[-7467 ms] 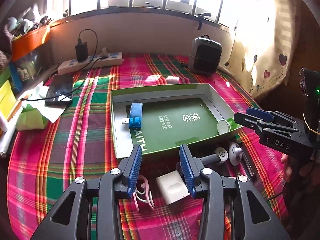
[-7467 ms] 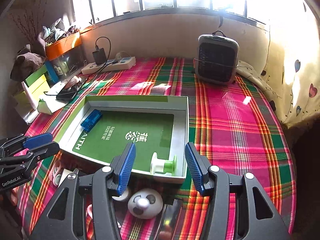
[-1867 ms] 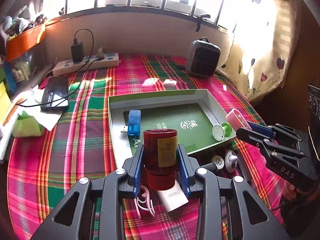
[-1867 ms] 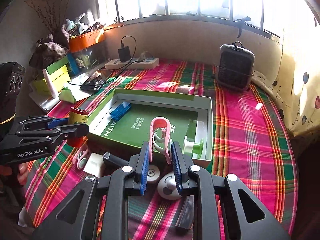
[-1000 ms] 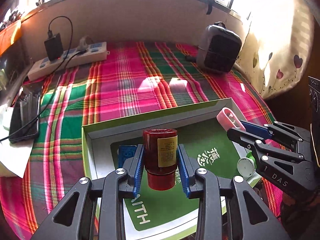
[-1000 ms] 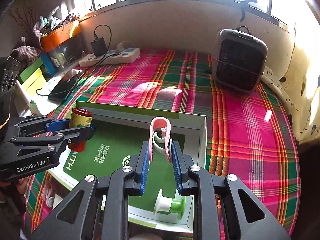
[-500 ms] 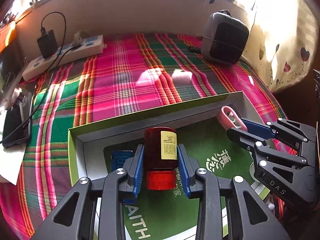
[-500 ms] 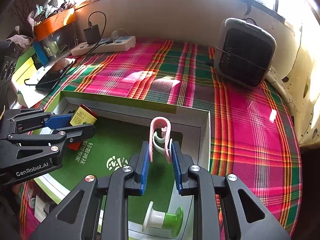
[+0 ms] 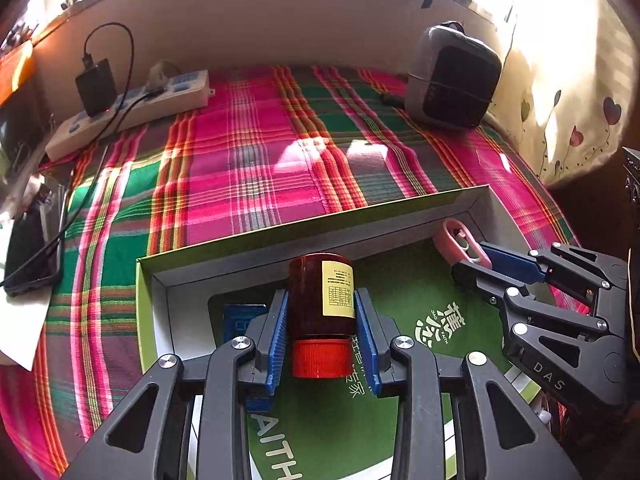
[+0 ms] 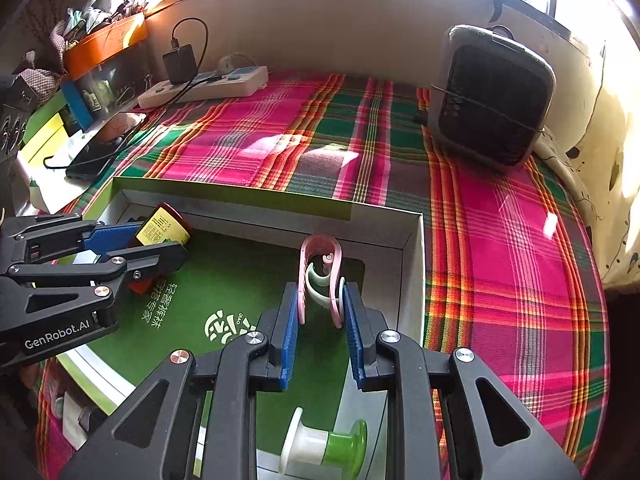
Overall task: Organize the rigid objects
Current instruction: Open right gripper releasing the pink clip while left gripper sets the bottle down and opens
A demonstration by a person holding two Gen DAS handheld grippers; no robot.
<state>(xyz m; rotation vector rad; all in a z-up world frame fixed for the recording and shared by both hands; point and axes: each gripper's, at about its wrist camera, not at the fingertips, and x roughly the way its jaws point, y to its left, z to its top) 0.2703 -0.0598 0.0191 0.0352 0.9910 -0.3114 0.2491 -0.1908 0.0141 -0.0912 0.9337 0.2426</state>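
Both grippers are now reaching over the green box, where seconds ago we were hovering empty above the loose items in front of it.

Through the left wrist camera we are counting one red jar (image 9: 322, 300), one pink clip (image 9: 460, 242), one blue USB stick (image 9: 240, 318) and one green box (image 9: 312, 228). Our left gripper (image 9: 322, 320) is clamping the red jar between its blue pads, red cap toward the camera, low over the box's green floor near the back wall; whether the jar is touching the floor we cannot tell. The blue USB stick is lying inside the box just left of the jar, partly hidden by a finger. Toward the box's far right corner, our right gripper (image 9: 470, 256) is pinching the pink clip. On the plaid cloth beyond the box we are seeing one power strip (image 9: 132, 108) and one small heater (image 9: 454, 80).

Through the right wrist camera our right gripper (image 10: 320, 300) is squeezing the pink clip (image 10: 320, 256) tight, upright, near the box's (image 10: 248, 196) far right corner. One white-and-green spool (image 10: 324, 446) is lying inside the box at its near edge. At the box's left side our left gripper (image 10: 156, 240) is holding the jar (image 10: 164, 226) tilted over.
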